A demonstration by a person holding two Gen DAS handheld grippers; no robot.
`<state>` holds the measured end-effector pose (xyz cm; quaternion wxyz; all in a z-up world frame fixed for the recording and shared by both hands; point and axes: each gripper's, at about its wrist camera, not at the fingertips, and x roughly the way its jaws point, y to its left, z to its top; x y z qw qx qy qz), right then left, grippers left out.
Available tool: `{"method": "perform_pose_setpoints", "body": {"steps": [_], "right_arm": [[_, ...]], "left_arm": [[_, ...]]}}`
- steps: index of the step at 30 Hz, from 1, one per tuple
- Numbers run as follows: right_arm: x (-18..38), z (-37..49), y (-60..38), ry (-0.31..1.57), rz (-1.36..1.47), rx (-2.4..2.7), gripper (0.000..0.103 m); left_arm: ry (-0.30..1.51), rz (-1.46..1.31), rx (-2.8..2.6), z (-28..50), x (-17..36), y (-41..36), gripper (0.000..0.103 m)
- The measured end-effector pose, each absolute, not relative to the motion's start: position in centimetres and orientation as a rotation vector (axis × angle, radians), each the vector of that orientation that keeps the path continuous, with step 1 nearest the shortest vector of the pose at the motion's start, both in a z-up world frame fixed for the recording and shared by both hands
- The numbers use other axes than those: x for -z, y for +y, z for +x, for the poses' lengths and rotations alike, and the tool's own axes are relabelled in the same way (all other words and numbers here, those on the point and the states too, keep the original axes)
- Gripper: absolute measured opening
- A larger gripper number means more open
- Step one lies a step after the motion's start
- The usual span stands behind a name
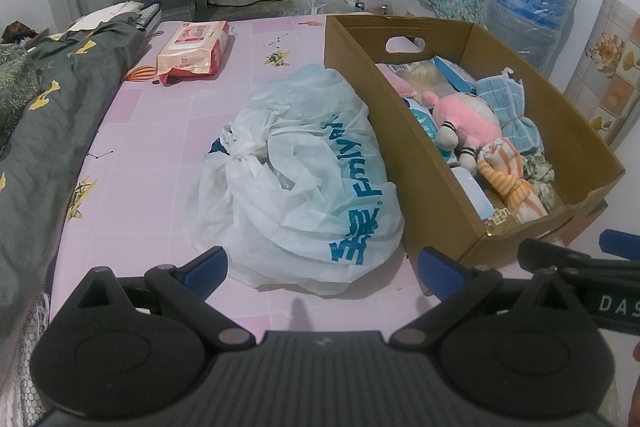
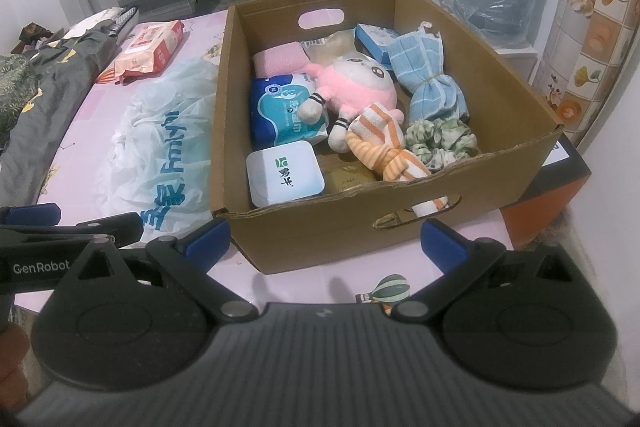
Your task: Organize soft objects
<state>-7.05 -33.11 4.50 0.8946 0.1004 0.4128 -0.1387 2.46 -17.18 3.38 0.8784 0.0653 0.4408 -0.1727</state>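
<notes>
Both claws hang wide open, holding nothing. The left gripper (image 1: 322, 261) hovers low in frame before a knotted white plastic bag with blue lettering (image 1: 304, 179) on the pink sheet (image 1: 152, 163). The right gripper (image 2: 324, 241) faces the brown cardboard box (image 2: 312, 235) at centre, where a pink plush toy (image 2: 360, 83), blue checked towel (image 2: 424, 75) and orange striped cloth (image 2: 384, 143) lie packed together.

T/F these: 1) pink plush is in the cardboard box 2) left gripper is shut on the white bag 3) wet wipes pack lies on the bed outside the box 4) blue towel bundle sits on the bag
1) True: the pink plush toy lies in the cardboard box.
2) False: the left gripper is open, short of the white plastic bag.
3) True: the wet wipes pack lies on the bed.
4) False: the blue towel bundle is in the box.
</notes>
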Motion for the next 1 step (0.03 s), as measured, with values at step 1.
{"method": "perform_pose_setpoints", "body": {"steps": [1], "right_arm": [[-4.47,-7.09,-33.16,0.857,0.208,0.288,0.102]], "left_arm": [[0.92,0.136,0.36,2.46,-3.38,-17.18,0.102]]}}
